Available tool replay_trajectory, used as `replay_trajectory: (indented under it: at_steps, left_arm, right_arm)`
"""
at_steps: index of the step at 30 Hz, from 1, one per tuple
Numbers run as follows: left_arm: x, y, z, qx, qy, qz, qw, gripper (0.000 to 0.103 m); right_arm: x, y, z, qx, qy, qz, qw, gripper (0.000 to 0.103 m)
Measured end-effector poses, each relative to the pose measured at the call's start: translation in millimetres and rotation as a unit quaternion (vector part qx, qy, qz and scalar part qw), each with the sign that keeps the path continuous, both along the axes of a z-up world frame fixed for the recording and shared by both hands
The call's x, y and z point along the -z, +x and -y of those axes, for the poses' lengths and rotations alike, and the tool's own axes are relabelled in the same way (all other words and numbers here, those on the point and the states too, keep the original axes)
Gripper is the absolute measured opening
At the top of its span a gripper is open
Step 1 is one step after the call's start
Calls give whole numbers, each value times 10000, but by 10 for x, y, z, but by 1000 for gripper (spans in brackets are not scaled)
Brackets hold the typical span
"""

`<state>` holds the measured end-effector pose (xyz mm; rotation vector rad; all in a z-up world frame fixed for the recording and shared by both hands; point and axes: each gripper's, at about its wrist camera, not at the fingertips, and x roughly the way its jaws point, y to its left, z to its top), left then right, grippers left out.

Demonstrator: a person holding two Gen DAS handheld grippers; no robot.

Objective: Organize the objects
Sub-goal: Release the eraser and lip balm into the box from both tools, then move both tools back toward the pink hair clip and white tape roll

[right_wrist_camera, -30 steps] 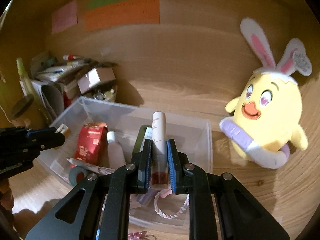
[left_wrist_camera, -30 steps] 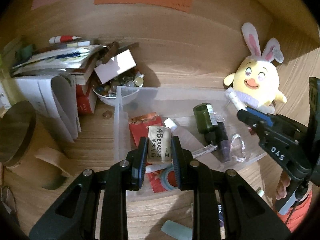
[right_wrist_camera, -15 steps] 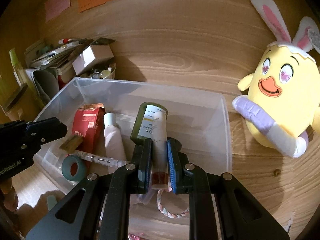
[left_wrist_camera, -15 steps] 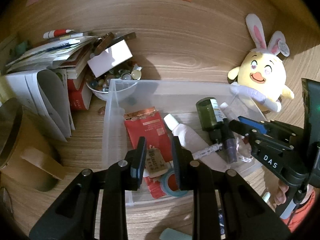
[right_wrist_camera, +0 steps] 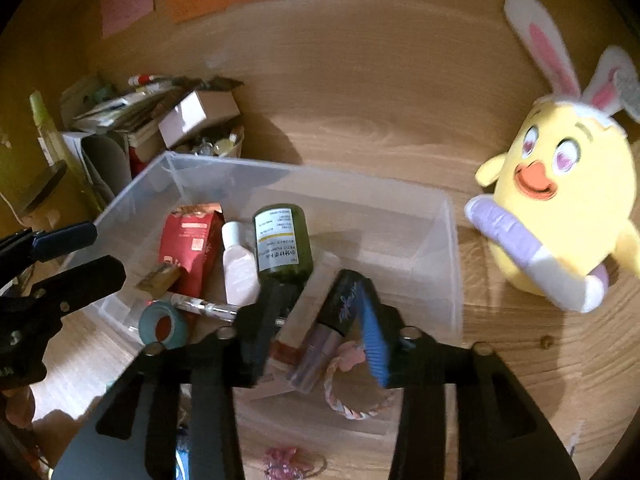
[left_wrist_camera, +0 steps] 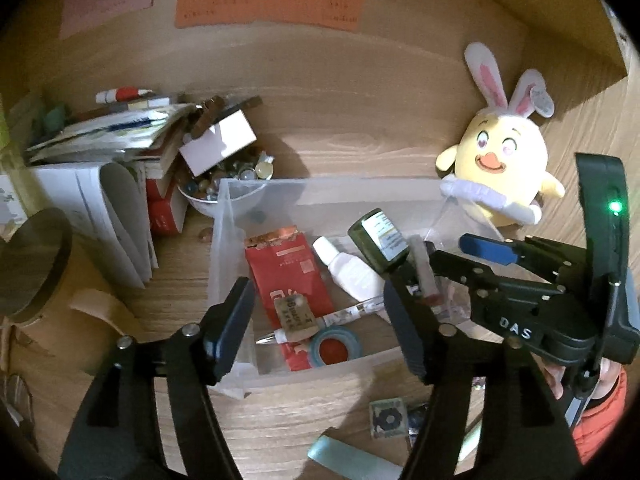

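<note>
Writing on orange note (left_wrist_camera: 268, 2) too small to read. Eraser (left_wrist_camera: 294, 317) print blurred. Right gripper's fingers (right_wrist_camera: 370, 320) motion-smeared, covering pale tube (right_wrist_camera: 298, 330) partly. Plush chick (right_wrist_camera: 560, 208) soft, cut by right edge.

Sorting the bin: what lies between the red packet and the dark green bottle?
A white squeeze tube lies between red packet and dark green bottle, clearest in right wrist view.
</note>
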<state>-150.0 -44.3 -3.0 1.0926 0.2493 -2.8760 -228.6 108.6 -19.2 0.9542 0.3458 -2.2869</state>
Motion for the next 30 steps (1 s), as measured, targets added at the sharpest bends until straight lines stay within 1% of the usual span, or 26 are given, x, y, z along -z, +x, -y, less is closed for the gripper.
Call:
replay_trajectory:
  at_steps: [3, 7, 9, 12, 16, 19, 22, 25, 30]
  left_arm:
    - [-43, 70, 10, 7, 33, -61, 10000, 75]
    - [-71, 174, -3, 68, 44, -100, 9999, 83]
    - [-86, 232, -23, 86, 28, -122, 9999, 87]
    - [-115, 316, -80, 154, -74, -184, 9997, 87]
    - [-159, 450, -170, 317, -95, -290, 9990, 88]
    - [-169, 536, -201, 308, -69, -324, 9990, 90]
    - [-129, 599, -193, 299, 19, -271, 9992, 90]
    - [-43, 642, -173, 345, 159, -137, 9992, 90]
    - [87, 801, -156, 157, 48, -16, 9999, 90]
  right_arm:
    - [-108, 109, -63, -36, -91, -162, 9998, 58]
    - [-223, 254, -184, -1, -241, -335, 9991, 68]
    - [-265, 327, -250, 40, -278, -428, 9987, 70]
    - [-303, 417, -347, 94, -313, -509, 9982, 71]
    - [-307, 505, -471, 185, -378, -484, 9979, 71]
    - [-260, 565, -536, 199, -370, -431, 9982, 72]
    - [-168, 640, -570, 181, -239, -399, 9988, 72]
    - [-37, 690, -600, 143, -152, -261, 9994, 72]
    - [238, 754, -600, 66, 25, 73, 9999, 72]
